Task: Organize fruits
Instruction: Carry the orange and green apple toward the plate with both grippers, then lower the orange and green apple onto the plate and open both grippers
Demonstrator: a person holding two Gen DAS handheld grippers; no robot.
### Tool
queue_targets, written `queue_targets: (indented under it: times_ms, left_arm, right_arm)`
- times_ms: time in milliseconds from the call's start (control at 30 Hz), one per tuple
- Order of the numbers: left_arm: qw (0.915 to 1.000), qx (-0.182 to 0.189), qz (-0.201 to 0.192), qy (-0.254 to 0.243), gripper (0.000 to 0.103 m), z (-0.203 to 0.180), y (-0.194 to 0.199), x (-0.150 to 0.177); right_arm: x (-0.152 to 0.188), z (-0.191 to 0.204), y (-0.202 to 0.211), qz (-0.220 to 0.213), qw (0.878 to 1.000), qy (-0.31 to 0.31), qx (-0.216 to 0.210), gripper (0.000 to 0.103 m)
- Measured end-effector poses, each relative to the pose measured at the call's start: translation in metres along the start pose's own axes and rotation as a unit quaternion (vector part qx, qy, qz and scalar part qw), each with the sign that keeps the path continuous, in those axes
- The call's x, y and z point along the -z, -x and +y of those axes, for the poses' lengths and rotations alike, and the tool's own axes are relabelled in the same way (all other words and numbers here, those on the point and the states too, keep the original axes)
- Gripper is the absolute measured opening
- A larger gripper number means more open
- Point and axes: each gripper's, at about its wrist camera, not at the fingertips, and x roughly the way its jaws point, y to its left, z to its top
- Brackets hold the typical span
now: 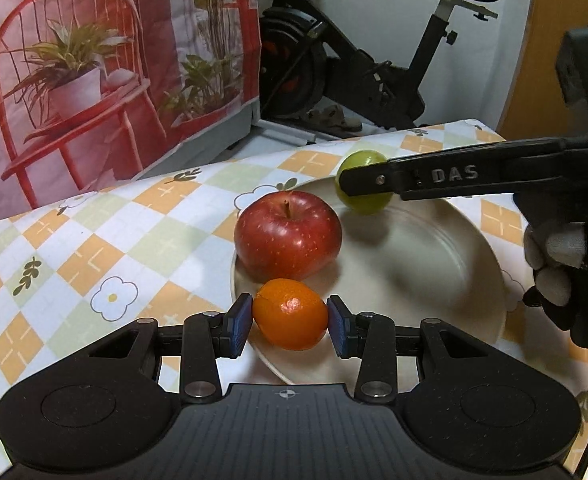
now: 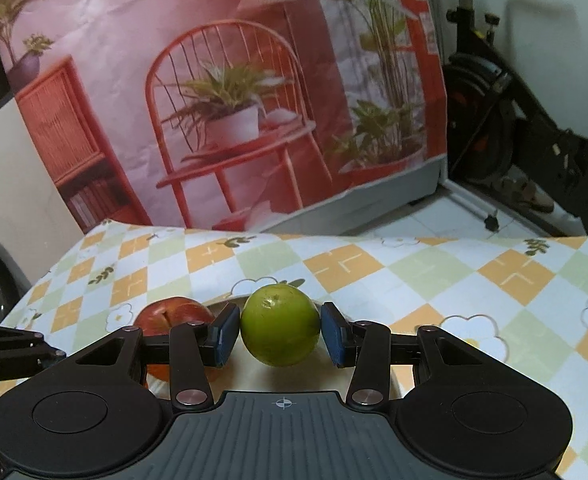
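Note:
A cream plate (image 1: 446,240) lies on the checked tablecloth. On its left part sits a red apple (image 1: 288,236), also seen low at the left in the right wrist view, red apple (image 2: 172,312). My left gripper (image 1: 290,322) is shut on an orange (image 1: 290,314) over the plate's near rim. My right gripper (image 2: 280,334) is shut on a green fruit (image 2: 280,324). In the left wrist view that green fruit (image 1: 364,200) hangs over the plate's far side, held by the right gripper's black finger (image 1: 434,178), with a gloved hand (image 1: 554,264) behind it.
The tablecloth (image 1: 94,248) has orange and green diamonds and flowers. Behind the table hangs a printed backdrop with a red chair (image 2: 230,120). An exercise bike (image 1: 354,68) stands on the floor past the far edge.

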Motion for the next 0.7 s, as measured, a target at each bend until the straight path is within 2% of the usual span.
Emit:
queue_targets:
  times_ms: [400, 700]
  left_arm:
    - [0.9998, -0.014, -0.011, -0.011, 0.045, -0.003, -0.003, -0.003]
    - [0.9997, -0.016, -0.016, 0.0, 0.045, -0.002, 0.008, -0.004]
  right_arm:
    - [0.003, -0.007, -0.019, 0.017, 0.999, -0.035, -0.006, 0.042]
    - [-0.003, -0.001, 0.001, -0.011, 0.999, -0.03, -0.008, 0.044]
